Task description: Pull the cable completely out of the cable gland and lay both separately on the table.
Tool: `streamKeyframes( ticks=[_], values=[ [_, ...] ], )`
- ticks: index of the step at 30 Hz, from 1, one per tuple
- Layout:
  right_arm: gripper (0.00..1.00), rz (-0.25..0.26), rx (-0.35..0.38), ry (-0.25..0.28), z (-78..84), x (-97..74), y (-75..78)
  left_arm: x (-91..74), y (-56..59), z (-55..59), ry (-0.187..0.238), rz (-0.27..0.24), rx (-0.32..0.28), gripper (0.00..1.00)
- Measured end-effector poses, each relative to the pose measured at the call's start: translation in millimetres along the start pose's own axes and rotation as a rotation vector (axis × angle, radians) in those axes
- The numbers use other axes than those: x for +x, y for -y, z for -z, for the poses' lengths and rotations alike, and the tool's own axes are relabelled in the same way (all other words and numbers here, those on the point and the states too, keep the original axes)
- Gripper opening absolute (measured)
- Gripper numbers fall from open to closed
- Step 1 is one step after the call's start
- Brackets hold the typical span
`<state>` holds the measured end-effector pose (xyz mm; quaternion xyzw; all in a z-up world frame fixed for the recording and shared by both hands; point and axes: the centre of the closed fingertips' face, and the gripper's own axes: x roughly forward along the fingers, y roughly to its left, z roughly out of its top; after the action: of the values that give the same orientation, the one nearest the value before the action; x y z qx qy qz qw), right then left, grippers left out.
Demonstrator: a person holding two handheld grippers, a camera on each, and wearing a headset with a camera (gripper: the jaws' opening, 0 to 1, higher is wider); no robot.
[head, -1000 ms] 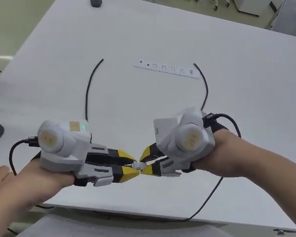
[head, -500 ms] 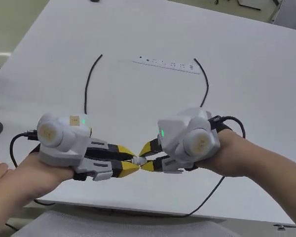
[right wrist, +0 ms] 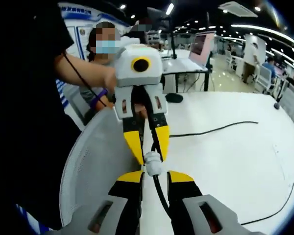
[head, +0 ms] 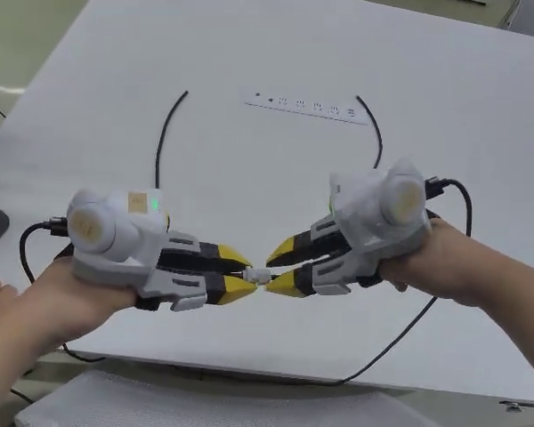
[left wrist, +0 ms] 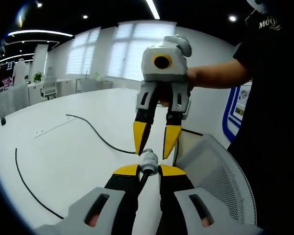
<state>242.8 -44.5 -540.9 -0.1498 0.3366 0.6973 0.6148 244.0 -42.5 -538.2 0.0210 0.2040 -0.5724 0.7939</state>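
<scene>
A small grey-white cable gland (head: 257, 277) hangs in the air between the two grippers, above the table's near edge. My left gripper (head: 242, 274) comes in from the left and is shut on the gland (left wrist: 148, 159), which sits right at its yellow tips (left wrist: 149, 170). My right gripper (head: 276, 271) faces it from the right. A black cable (right wrist: 160, 193) leaves the gland (right wrist: 152, 161) and runs back between the right gripper's (right wrist: 156, 177) narrow-set jaws, which look shut on it. In the head view the cable is hidden by the grippers.
On the white table (head: 249, 178) a long white power strip (head: 307, 105) lies at the back. A loose black cable (head: 160, 147) curves toward the left gripper. A black tether (head: 400, 329) hangs over the near edge by a mesh chair (head: 205, 405).
The right gripper has rolled and drawn away to the right and upward. Its tips now stand a little apart from the left gripper's. The gland stays at the left gripper's tips.
</scene>
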Motion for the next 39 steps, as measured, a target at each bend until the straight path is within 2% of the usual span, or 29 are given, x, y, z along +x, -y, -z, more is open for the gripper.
streamKeyframes(
  ticks=[2,4,6,8,11,17,20,25,28,34,39],
  values=[
    [0.16,-0.053,0.044,0.069,-5.9,-5.6,2.3,1.3,-0.6,-2.7,-0.004,0.002,0.0,0.15],
    [0.17,-0.081,0.11,0.086,-2.8,-9.3,8.0,3.1,-1.1,-3.7,-0.005,0.002,0.02,0.15],
    [0.2,-0.152,0.191,0.119,-4.0,-12.1,6.4,5.5,-1.4,-3.9,-0.016,0.002,0.043,0.15],
    [0.16,-0.213,0.263,0.159,-6.2,-15.1,7.4,7.9,-1.9,-5.4,-0.023,-0.002,0.07,0.15],
    [0.16,-0.27,0.308,0.192,-9.2,-18.4,5.9,10.0,0.1,-9.6,-0.024,-0.004,0.08,0.15],
    [0.15,-0.352,0.36,0.176,-6.1,-17.3,-1.1,14.3,4.2,-15.7,-0.032,-0.009,0.103,0.15],
    [0.13,-0.363,0.374,0.159,-2.0,-13.8,-1.0,15.7,7.5,-19.6,-0.028,-0.004,0.112,0.15],
    [0.08,-0.405,0.4,0.143,0.2,-11.3,-7.0,18.1,9.1,-16.7,-0.053,-0.006,0.135,0.15],
    [0.08,-0.403,0.373,0.149,-0.9,-12.2,-7.4,17.4,6.7,-14.4,-0.06,-0.009,0.138,0.15],
    [0.06,-0.355,0.238,0.122,-3.1,-11.4,-9.0,15.0,5.6,-12.7,-0.062,-0.004,0.124,0.15],
    [0.06,-0.288,0.118,0.082,-3.4,-8.1,-10.8,11.1,5.8,-10.8,-0.066,0.004,0.072,0.14]
  ],
)
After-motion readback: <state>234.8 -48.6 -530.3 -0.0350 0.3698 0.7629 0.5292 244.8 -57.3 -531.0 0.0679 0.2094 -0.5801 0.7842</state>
